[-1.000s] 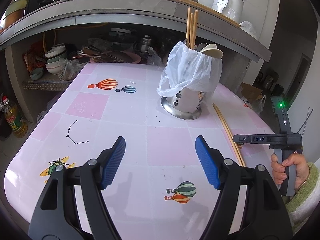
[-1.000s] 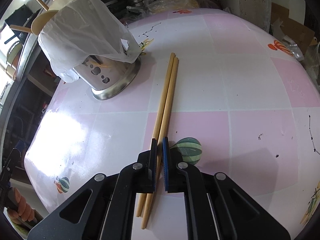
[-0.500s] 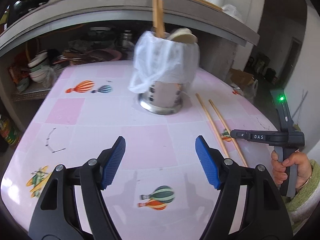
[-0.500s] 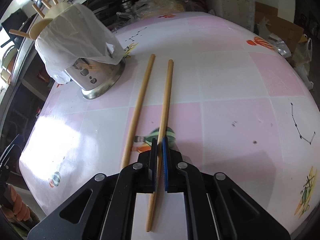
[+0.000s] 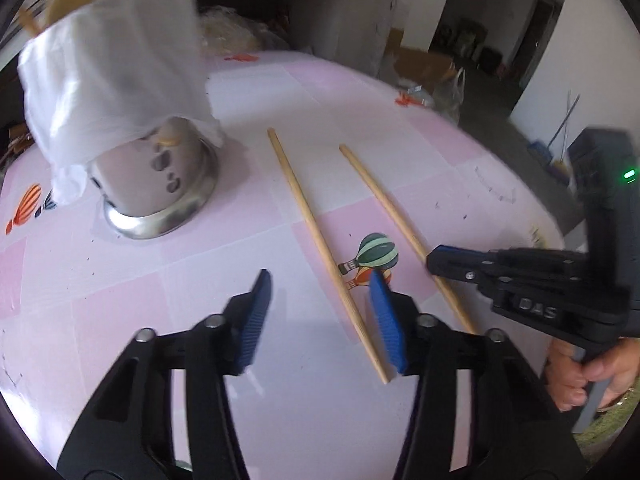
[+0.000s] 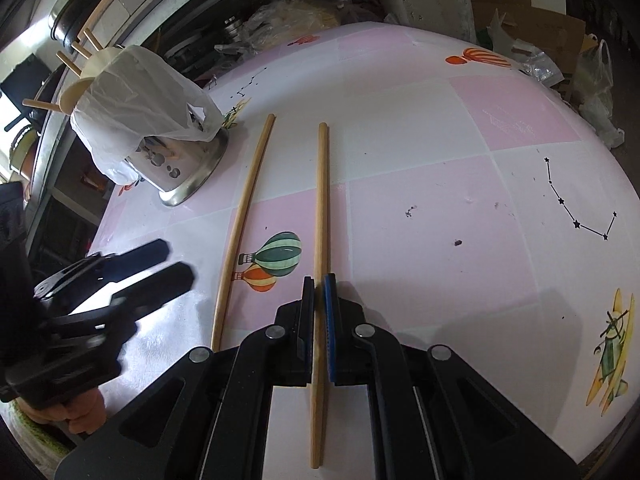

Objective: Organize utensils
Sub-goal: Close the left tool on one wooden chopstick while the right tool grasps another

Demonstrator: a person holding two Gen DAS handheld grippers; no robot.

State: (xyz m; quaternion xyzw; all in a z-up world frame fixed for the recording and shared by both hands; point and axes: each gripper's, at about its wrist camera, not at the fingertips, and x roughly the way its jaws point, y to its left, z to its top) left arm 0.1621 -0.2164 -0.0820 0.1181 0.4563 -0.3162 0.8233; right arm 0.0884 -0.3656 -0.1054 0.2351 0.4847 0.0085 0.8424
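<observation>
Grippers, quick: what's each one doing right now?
Left gripper: closing, one chopstick between its jaws, not gripped.
Right gripper: shut on the other chopstick.

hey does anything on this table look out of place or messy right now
Two chopsticks lie loose on the pink table instead of in the bag-draped metal utensil holder. The right gripper pinches one chopstick; the other chopstick lies free, the left gripper closing near it.
</observation>
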